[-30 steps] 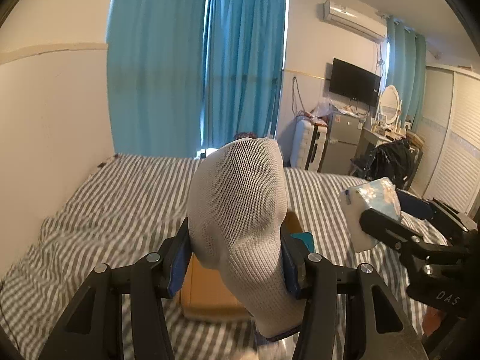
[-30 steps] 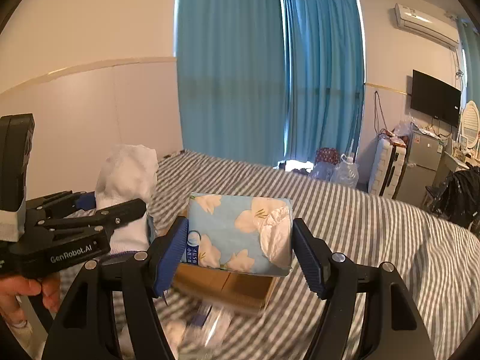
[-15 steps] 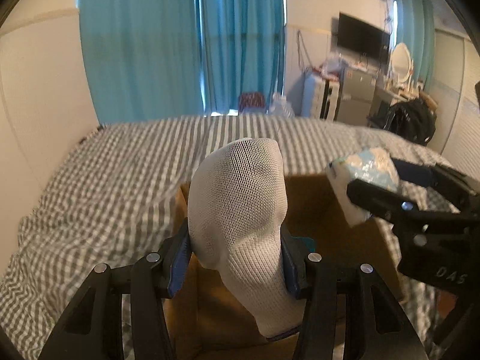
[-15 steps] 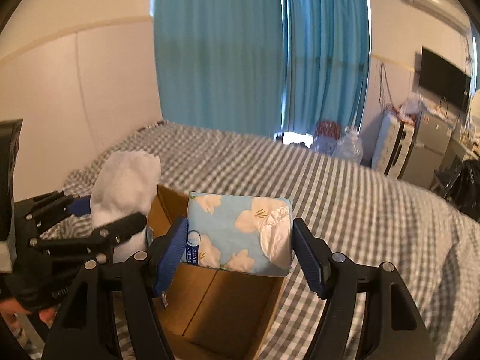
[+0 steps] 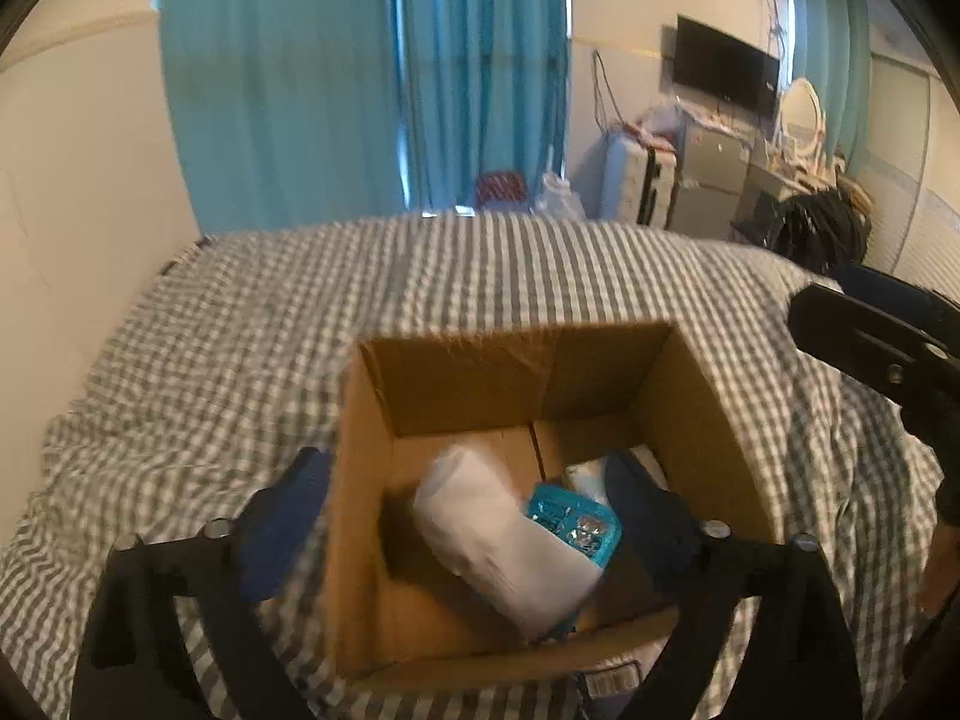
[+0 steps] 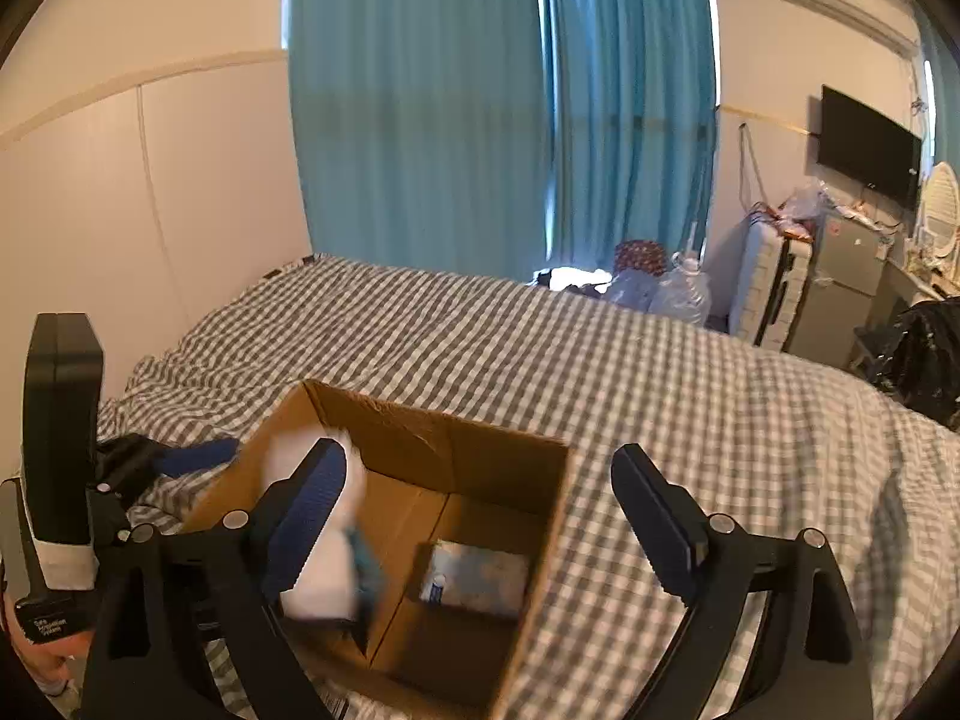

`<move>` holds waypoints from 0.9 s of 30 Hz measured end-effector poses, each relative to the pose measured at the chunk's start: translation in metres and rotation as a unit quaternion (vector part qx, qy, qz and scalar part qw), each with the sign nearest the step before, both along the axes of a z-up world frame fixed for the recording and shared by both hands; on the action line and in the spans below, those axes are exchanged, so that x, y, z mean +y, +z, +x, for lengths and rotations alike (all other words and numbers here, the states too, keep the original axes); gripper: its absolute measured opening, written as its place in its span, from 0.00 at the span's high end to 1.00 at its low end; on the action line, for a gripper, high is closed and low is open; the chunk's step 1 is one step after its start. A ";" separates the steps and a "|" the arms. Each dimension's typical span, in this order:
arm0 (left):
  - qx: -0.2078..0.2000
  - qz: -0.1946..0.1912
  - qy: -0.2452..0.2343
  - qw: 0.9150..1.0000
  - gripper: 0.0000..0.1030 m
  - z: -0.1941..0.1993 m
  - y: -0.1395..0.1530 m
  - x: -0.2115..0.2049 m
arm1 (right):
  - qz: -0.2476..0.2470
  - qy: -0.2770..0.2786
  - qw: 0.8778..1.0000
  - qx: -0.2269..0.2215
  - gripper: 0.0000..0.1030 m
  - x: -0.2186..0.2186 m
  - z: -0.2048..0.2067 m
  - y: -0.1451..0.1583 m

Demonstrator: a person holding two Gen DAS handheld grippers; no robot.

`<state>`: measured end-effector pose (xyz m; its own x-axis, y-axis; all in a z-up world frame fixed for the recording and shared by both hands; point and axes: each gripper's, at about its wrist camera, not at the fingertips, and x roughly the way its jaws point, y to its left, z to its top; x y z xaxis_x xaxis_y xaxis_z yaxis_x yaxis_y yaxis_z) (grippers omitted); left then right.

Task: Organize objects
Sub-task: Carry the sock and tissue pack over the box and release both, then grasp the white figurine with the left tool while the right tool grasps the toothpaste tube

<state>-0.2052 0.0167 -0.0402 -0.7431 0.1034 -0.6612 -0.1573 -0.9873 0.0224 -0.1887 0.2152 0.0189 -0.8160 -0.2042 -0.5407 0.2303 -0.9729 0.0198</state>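
Left tongs [image 5: 462, 510]: fingers spread wide and holding nothing, poised above an open cardboard box [image 5: 684, 396]. Right tongs [image 6: 480, 510]: likewise spread and holding nothing, over the same box [image 6: 456, 438] from its other side. Inside the box, the white mesh sock [image 5: 498, 540] lies tilted against the near left wall, blurred in the right wrist view [image 6: 324, 576]. A teal packet [image 5: 573, 519] rests against the sock. The floral tissue pack [image 6: 474, 579] lies flat on the box floor in the right-hand part; only its edge [image 5: 585, 477] shows in the left wrist view. The box stands on a bed with a grey checked cover [image 6: 690, 396]. Teal curtains [image 6: 480, 108] hang behind the bed; a wall television [image 6: 870, 147] is at far right.
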 end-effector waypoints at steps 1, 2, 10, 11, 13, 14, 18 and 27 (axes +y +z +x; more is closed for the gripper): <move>0.006 0.003 0.003 1.000 0.07 0.008 0.008 -0.003 | 0.002 -0.002 1.000 0.004 0.12 0.002 0.006 0.007; 0.010 0.006 0.004 1.000 0.07 0.015 0.015 -0.005 | 0.004 -0.003 1.000 0.008 0.11 0.006 0.012 0.014; 0.067 -0.003 0.023 0.998 0.03 0.097 0.085 -0.017 | 0.026 -0.005 0.998 0.059 0.11 0.011 0.110 0.078; 0.072 -0.003 0.025 0.997 0.03 0.109 0.091 -0.018 | 0.031 -0.004 0.997 0.064 0.11 0.011 0.121 0.083; 0.080 0.000 0.029 0.996 0.02 0.130 0.099 -0.020 | 0.041 -0.004 0.996 0.075 0.11 0.010 0.145 0.094; 0.081 0.002 0.030 0.996 0.02 0.140 0.101 -0.022 | 0.044 -0.004 0.996 0.079 0.11 0.009 0.155 0.098; 0.078 0.009 0.035 0.996 0.01 0.174 0.095 -0.028 | 0.053 0.002 0.995 0.089 0.11 0.003 0.195 0.103; 0.032 0.014 0.085 0.996 0.01 0.215 0.011 -0.047 | 0.047 -0.003 0.998 0.039 0.11 0.000 0.230 0.033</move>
